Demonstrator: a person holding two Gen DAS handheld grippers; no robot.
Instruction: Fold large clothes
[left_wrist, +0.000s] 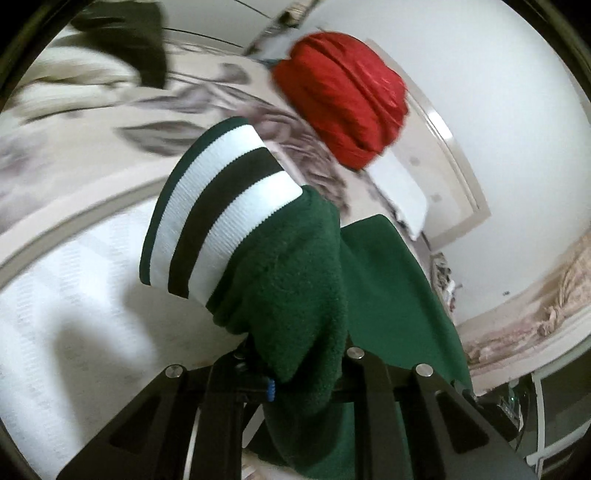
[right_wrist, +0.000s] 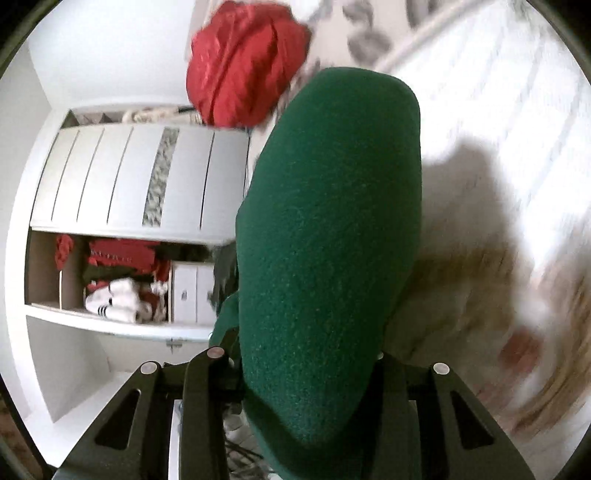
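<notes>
We've got the green fleece top (left_wrist: 295, 266) pinched in both sets of tongs, lifted clear of the bed (left_wrist: 74, 277). Left tongs (left_wrist: 306, 373) are closed on the sleeve just behind its green-and-white striped cuff (left_wrist: 221, 206); the cuff sticks out ahead and slightly left of them. Right tongs (right_wrist: 310, 369) are closed on a thick fold of the body, which bulges straight ahead and hides most of the view fwd.

The top's long axis seems to run between the two grips, so the next fold likely turns on laying it flat on the bed, ahead and below both tongs. Neither hand looks nearer; can't tell for sure.

A red bundle (left_wrist: 343, 99) sits further ahead on the patterned bedspread (left_wrist: 92, 122), w/ a dark garment (left_wrist: 129, 40) far left. Both prob. crowd the landing spot. Open shelves of clothes (right_wrist: 122, 280) are left of the right tongs.
</notes>
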